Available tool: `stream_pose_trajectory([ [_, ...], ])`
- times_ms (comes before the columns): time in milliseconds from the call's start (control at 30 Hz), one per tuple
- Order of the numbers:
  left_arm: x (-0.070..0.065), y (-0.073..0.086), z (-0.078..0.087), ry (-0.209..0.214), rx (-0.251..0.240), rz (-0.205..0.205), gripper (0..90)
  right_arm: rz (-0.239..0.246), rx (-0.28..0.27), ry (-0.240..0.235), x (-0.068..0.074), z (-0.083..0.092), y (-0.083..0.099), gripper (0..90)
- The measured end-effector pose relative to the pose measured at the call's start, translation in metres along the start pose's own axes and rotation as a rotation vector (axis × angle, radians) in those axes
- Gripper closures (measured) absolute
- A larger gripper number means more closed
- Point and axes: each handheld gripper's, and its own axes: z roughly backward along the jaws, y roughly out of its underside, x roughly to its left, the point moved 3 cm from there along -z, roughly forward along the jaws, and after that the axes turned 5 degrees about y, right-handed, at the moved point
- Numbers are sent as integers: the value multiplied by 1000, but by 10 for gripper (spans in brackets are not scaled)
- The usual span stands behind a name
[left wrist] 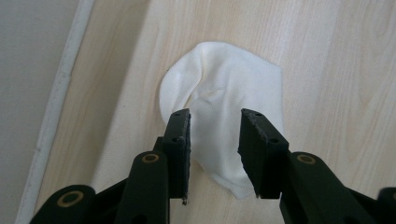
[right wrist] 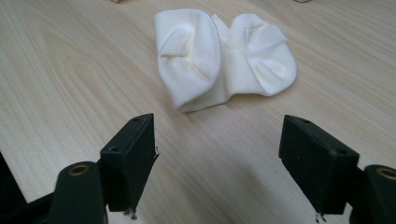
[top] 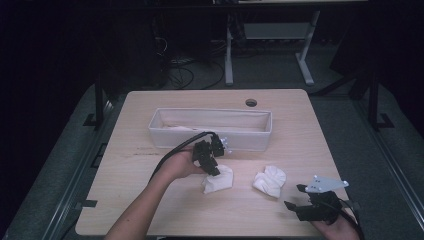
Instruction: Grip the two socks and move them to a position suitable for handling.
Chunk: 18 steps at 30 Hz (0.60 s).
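Note:
Two crumpled white socks lie on the light wooden table (top: 150, 200). My left gripper (top: 214, 170) (left wrist: 215, 116) hangs over the left sock (top: 220, 180) (left wrist: 224, 84); its jaws are partly open, with the sock lying flat on the wood beneath and between them, and the pads do not press on it. My right gripper (top: 294, 196) (right wrist: 219, 126) rests near the table's front right edge, open wide and holding nothing. The right sock (top: 270, 180) (right wrist: 219, 60) lies a short way ahead of its jaws.
A long white fabric bin (top: 210, 137) stands across the table's middle, just behind the left hand, with a pale cloth item (top: 172, 128) in its left end. A cable hole (top: 251, 102) sits near the far edge. Desk legs and cables stand on the dark floor beyond.

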Motion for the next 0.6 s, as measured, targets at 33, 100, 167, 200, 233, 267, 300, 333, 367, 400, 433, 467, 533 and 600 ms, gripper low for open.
stream_pose_trajectory([
  [33,0,-1,-2,-1,1,2,647,0,3,-2,0,0,0,264],
  [100,2,-2,-4,6,2,3,656,2,11,2,0,-1,0,265],
  [167,4,-3,-7,13,6,5,658,0,10,2,0,-1,0,265],
  [200,5,-3,-8,11,11,4,658,0,11,2,-1,-1,0,265],
  [233,6,-3,-9,15,20,7,658,0,11,2,0,-1,0,265],
  [267,7,-2,-10,13,24,16,657,1,11,1,0,-1,0,265],
  [300,7,-2,-10,12,25,17,657,2,11,-1,0,-1,0,265],
  [333,7,-2,-10,10,24,19,654,6,10,-2,0,-1,0,265],
  [367,8,-1,-10,4,25,19,639,6,11,-2,1,-1,0,265],
  [400,8,-1,-9,-1,22,25,618,7,13,-2,1,-1,0,265],
  [433,8,-1,-9,-1,21,27,611,7,13,-3,1,-1,0,265],
  [467,8,-1,-10,4,22,28,611,11,13,-4,1,-2,0,265],
  [533,8,-1,-11,15,32,31,618,15,17,-3,2,-2,0,265],
  [600,9,-1,-13,15,44,26,666,16,12,-3,2,-1,-1,265],
])
